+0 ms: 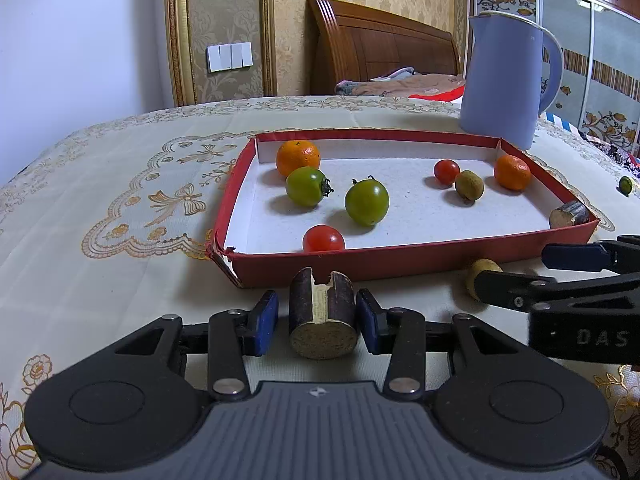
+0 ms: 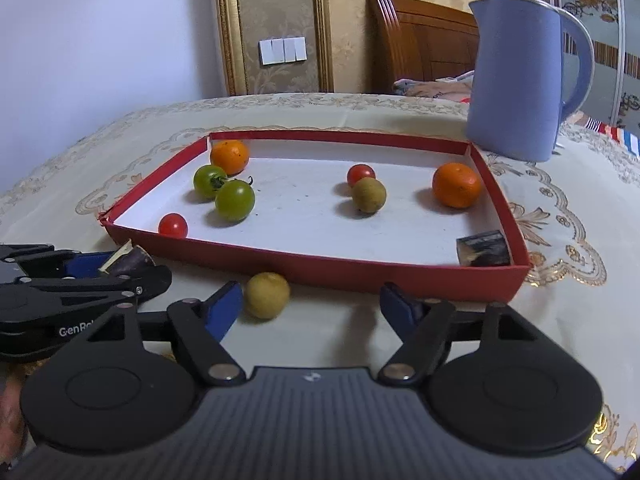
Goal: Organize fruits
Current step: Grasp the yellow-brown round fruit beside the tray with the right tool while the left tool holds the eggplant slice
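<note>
Here, at the left, the left gripper (image 1: 316, 320) is nearly closed, its blue pads pressing a dark cane stub (image 1: 322, 314) just in front of the red tray (image 1: 400, 258). The tray holds two oranges, two green tomatoes, two red tomatoes, a brown fruit and another cane piece. Rightward, the right gripper (image 2: 312, 306) stands half open around a yellow-brown fruit (image 2: 267, 295) on the cloth, its left pad just beside it, not gripping.

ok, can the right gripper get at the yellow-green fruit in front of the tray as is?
Probably yes. The yellow-green fruit lies on the cloth just ahead of the open right gripper, nearer its left finger, with nothing between; the red tray sits behind it.
</note>
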Action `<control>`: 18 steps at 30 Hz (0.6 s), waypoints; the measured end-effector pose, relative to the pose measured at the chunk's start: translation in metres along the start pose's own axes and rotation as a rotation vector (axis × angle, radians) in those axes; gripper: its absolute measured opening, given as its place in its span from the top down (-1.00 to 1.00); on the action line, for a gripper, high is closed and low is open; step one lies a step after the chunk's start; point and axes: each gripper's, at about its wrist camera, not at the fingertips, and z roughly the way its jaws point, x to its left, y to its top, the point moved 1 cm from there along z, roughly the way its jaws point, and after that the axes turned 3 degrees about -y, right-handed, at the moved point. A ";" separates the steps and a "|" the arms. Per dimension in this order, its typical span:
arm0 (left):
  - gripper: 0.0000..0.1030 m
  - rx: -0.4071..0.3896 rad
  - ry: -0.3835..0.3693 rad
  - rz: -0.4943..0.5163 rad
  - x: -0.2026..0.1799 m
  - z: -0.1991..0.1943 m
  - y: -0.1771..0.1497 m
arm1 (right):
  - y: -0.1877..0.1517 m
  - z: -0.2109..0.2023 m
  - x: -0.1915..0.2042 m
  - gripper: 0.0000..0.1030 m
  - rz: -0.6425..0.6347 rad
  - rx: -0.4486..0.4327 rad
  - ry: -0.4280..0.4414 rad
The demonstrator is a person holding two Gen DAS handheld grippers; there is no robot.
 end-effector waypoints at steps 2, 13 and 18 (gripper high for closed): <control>0.20 0.000 -0.001 -0.001 0.000 0.000 0.000 | 0.002 0.002 0.002 -0.25 0.005 0.010 0.010; 0.18 0.000 -0.001 -0.001 0.001 0.000 0.000 | 0.002 0.010 0.009 0.10 -0.014 0.035 -0.021; -0.24 0.002 0.017 -0.010 0.002 0.000 0.000 | 0.000 0.009 0.003 0.24 0.021 0.021 -0.032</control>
